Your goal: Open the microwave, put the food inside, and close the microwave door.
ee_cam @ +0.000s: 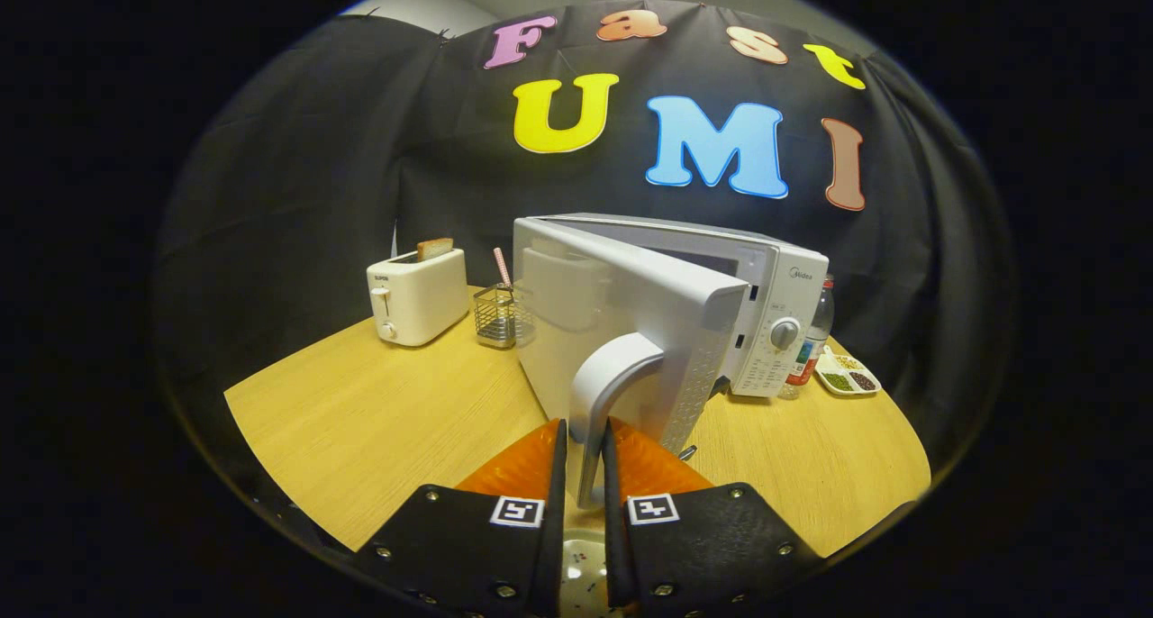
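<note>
Step in hand: opening the microwave (775, 303). Gripper (584, 460) is closed down on the door handle (605, 393), both fingers seemingly pressing its lower end. Door (630, 330) stands swung partway out from the oven body, hinge on the far left side. Food: probably the plate (581, 573) glimpsed below the gripper, too hidden to be sure. Next move calls for swinging the door wider, then letting go.

Room: bare counter (360, 429) left of the door, free for the swing. Toaster (416, 295) and wire caddy (497, 316) sit behind, near the door's back edge. Bottle (815, 339) and snack tray (847, 375) right, well apart.
</note>
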{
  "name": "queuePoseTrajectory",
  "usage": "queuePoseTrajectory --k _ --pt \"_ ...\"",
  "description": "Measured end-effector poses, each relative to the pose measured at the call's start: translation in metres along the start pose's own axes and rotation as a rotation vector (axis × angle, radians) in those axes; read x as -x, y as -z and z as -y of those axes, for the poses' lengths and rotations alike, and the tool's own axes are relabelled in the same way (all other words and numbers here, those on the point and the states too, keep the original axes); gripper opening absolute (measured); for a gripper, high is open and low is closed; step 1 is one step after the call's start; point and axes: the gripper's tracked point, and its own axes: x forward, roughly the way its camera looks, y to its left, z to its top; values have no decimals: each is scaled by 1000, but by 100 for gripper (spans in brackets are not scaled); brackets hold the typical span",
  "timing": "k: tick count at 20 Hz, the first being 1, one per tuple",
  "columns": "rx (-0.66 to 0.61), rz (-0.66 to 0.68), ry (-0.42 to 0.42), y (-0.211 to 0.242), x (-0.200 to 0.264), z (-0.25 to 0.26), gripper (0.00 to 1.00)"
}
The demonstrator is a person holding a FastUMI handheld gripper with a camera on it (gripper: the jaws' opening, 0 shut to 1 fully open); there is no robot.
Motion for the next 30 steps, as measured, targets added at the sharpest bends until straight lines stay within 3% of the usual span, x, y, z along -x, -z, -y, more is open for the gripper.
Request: queuePoseTrajectory --k 1,5,6,7,13,18,20,21,23,30 --pt "7 -3 -2 2 1 -6 27" --pt "12 -5 -31 7 16 -31 28" --pt "15 -8 -44 11 20 -41 33" --pt "20 -12 -55 14 23 -50 44" --pt "40 -20 -195 25 46 -110 44" --pt "23 36 -304 3 76 -129 46" --pt "6 79 -342 -15 88 -125 65" --pt "-4 105 -347 -27 96 -119 79" --pt "-22 168 -320 -52 109 -96 91" --pt "-97 290 -138 -92 129 3 90"
